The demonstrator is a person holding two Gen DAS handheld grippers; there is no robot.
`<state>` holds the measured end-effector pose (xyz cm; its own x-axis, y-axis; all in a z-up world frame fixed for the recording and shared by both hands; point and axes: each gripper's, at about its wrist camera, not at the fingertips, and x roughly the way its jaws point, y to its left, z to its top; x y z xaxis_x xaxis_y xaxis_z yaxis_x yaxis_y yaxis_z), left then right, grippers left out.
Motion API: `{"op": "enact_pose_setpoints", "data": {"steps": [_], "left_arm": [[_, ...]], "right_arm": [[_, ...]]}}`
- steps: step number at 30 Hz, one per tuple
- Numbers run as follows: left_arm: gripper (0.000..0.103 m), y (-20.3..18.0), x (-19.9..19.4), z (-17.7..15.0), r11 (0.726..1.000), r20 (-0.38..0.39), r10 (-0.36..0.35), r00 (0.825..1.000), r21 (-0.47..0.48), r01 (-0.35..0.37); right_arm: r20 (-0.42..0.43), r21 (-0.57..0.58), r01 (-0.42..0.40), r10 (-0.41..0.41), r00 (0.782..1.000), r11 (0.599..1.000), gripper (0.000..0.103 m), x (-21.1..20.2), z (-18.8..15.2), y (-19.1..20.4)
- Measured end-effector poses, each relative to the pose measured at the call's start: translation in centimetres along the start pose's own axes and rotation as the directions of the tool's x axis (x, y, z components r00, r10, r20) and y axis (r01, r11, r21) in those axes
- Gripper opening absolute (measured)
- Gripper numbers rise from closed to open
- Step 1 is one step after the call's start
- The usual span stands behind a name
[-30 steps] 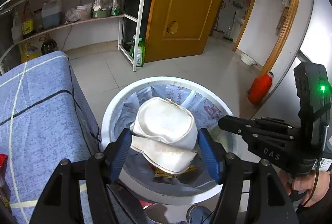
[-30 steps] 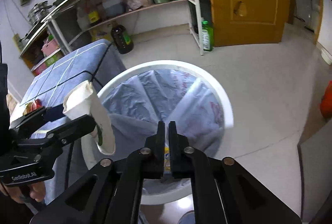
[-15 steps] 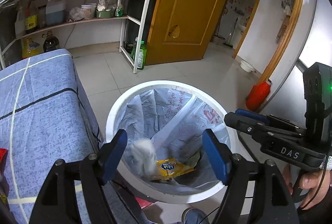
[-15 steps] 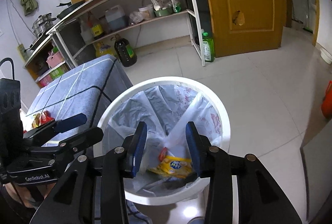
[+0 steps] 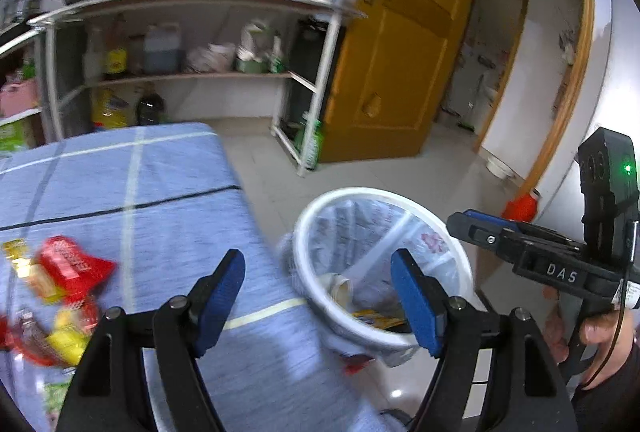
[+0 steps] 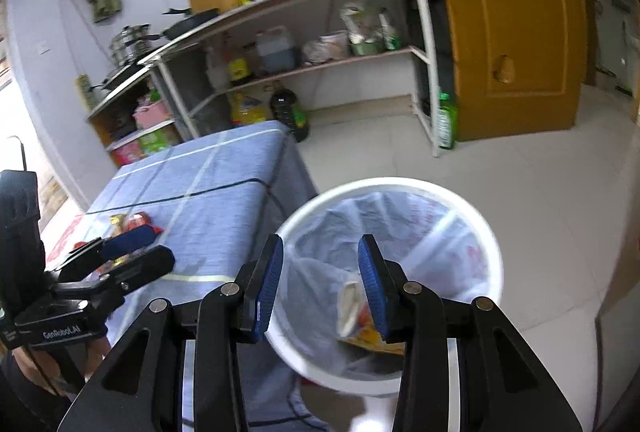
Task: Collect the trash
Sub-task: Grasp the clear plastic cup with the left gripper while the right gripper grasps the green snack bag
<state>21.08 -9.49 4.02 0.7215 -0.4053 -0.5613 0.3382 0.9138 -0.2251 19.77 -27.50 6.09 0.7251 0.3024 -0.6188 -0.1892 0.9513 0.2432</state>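
A white trash bin (image 5: 344, 196) with a plastic liner stands on the floor beside a table with a blue cloth (image 5: 160, 184). Inside it lie a white paper cup (image 5: 340, 290) and a yellow wrapper (image 5: 380, 320); the right wrist view shows the bin (image 6: 492, 252), the cup (image 6: 347, 302) and the wrapper (image 6: 372, 338) too. Red and yellow snack wrappers (image 5: 60, 288) lie on the cloth at the left. My left gripper (image 5: 318, 304) is open and empty, over the table edge and the bin. My right gripper (image 6: 320, 284) is open and empty above the bin.
A metal shelf rack (image 6: 320, 28) with bottles, a kettle and pans stands at the back. A brown door (image 5: 396, 44) is behind the bin. A green bottle (image 6: 446, 120) stands by the rack. A red container (image 5: 520, 208) sits on the floor at right.
The left gripper let go of the white cup, which fell into the bin, then swung left toward the table. The right gripper opened and rose above the bin.
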Motion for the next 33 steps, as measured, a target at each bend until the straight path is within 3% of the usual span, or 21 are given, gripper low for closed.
{"op": "enact_pose_setpoints", "data": {"steps": [3, 9, 19, 26, 30, 33], "left_arm": [[0.077, 1.8, -2.6, -0.7, 0.999, 0.033, 0.03, 0.999, -0.02, -0.029], [0.077, 5.5, -6.9, -2.4, 0.987, 0.085, 0.156, 0.984, -0.055, -0.151], [0.077, 12.1, -11.0, -5.6, 0.952, 0.086, 0.294, 0.952, -0.11, -0.284], [0.076, 15.4, -10.1, -7.7, 0.945, 0.02, 0.303, 0.953, -0.134, -0.297], [0.071, 16.5, -9.5, -8.2, 0.946, -0.018, 0.279, 0.96, -0.166, -0.278], [0.063, 16.6, -8.6, -8.0, 0.943, -0.057, 0.293, 0.954, -0.149, -0.298]], "right_arm": [[-0.005, -0.046, -0.058, 0.058, 0.998, 0.997, 0.04, 0.3, -0.2, 2.8], [-0.061, -0.122, -0.174, 0.168, 0.984, 0.977, 0.04, 1.9, -1.3, 8.3], [-0.167, -0.129, -0.304, 0.282, 0.945, 0.944, 0.04, 5.3, -3.1, 14.3], [-0.221, -0.154, -0.349, 0.312, 0.924, 0.924, 0.04, 7.2, -3.9, 17.4], [-0.241, -0.155, -0.354, 0.313, 0.919, 0.922, 0.04, 8.0, -4.2, 17.9], [-0.251, -0.153, -0.363, 0.319, 0.914, 0.919, 0.04, 8.4, -4.2, 18.2]]}}
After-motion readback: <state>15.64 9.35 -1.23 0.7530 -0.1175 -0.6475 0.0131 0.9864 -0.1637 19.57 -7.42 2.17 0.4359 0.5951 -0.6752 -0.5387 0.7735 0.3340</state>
